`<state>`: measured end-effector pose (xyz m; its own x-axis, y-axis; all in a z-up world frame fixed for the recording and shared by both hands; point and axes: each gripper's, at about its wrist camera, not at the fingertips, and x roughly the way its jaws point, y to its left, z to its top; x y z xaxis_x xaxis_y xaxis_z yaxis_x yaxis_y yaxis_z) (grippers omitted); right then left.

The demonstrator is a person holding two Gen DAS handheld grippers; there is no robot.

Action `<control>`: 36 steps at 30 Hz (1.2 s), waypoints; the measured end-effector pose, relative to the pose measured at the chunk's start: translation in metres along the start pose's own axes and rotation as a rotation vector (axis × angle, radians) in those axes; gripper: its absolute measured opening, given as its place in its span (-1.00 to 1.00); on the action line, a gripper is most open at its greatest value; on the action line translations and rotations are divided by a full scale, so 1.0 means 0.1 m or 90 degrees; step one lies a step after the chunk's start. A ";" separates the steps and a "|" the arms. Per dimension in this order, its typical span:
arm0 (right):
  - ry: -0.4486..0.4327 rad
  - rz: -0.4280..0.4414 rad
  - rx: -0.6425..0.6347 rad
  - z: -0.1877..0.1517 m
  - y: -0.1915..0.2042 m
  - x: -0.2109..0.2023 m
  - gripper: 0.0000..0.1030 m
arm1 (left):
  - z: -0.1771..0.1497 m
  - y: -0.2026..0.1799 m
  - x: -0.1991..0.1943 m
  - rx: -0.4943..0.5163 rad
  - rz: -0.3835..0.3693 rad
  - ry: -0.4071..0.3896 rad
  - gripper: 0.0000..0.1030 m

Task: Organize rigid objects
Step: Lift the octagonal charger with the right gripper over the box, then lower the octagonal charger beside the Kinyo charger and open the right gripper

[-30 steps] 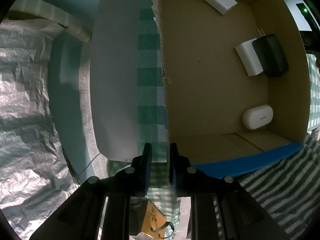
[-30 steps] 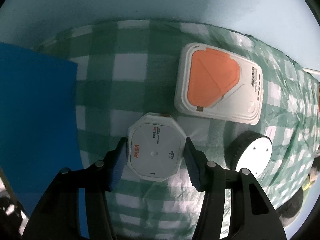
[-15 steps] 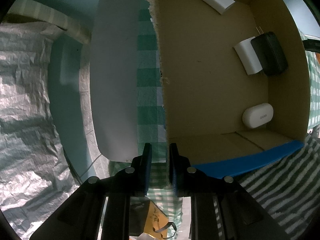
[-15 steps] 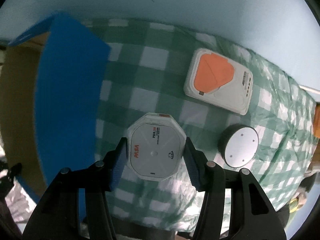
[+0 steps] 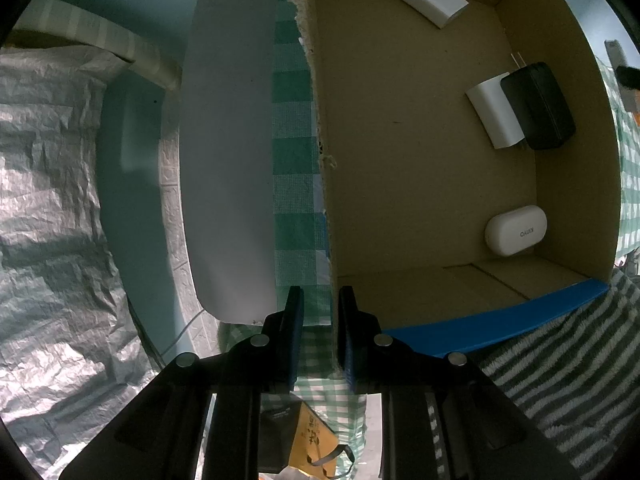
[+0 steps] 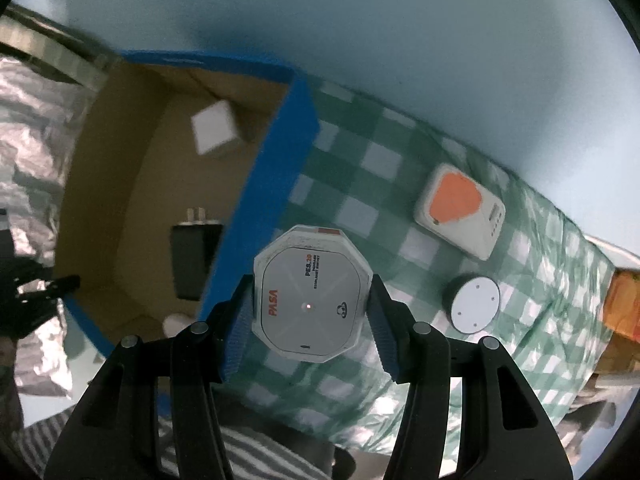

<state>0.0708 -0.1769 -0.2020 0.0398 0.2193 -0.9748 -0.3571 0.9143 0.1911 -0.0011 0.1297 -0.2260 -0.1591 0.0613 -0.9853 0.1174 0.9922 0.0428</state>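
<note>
Gripping the octagonal device (image 6: 310, 298) by its flat sides, your right gripper (image 6: 310, 312) is about half open, holding it above the checked cloth (image 6: 400, 184) just beside the box's (image 6: 272, 176) blue wall. Your left gripper (image 5: 318, 320) is nearly closed, and it seems to pinch the box's torn wall (image 5: 320, 140). Inside lie a black adapter (image 5: 538, 106) and white case (image 5: 516, 230).

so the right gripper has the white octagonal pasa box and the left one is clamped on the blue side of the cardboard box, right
Not the blue side. In the left wrist view the left gripper straddles the box's torn bare-cardboard wall; the blue edge lies beside it. The right gripper does hold the PASA box.
</note>
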 end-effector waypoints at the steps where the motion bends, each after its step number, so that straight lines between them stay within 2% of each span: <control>1: -0.005 0.005 -0.004 0.05 0.01 0.04 0.06 | 0.00 0.00 0.00 0.000 -0.001 0.000 -0.66; 8: -0.017 0.025 -0.059 0.10 0.38 -0.15 0.06 | 0.00 -0.01 -0.01 0.002 0.001 -0.001 -0.66; 13: -0.015 0.030 -0.099 0.12 0.61 -0.13 0.06 | 0.00 -0.01 -0.02 0.002 0.001 -0.001 -0.66; 26: 0.021 0.022 -0.204 -0.01 1.20 0.18 0.06 | 0.00 -0.02 -0.04 0.004 0.000 -0.003 -0.66; 36: 0.068 -0.001 -0.249 -0.19 1.35 0.55 0.06 | 0.01 -0.02 -0.04 0.005 -0.002 -0.003 -0.66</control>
<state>0.0072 -0.0478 -0.2314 -0.0496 0.1617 -0.9856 -0.6863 0.7114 0.1513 -0.0001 0.1279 -0.2224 -0.1548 0.0579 -0.9863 0.1249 0.9914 0.0386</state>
